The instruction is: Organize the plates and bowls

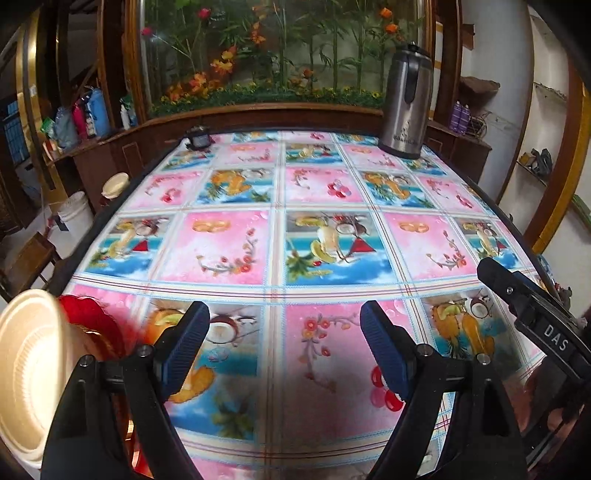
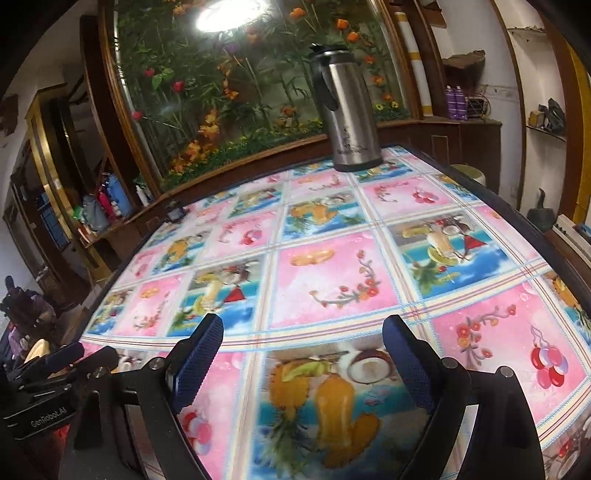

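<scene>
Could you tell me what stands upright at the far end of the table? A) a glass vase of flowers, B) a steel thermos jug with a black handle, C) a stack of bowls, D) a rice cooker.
B: the steel thermos jug, its black handle showing, stands upright on the patterned tablecloth near the far edge, also seen from the right wrist view.

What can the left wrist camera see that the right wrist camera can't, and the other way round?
Only the left wrist view shows a cream bowl and a red dish at its lower left edge, a white bucket beside the table, and the right gripper at its right edge. Only the right wrist view shows a bright ceiling light's glare on the glass and the left gripper at its lower left. Both share the patterned tablecloth, the steel flask at the far end, the flower display behind glass, and open fingers holding nothing.
</scene>
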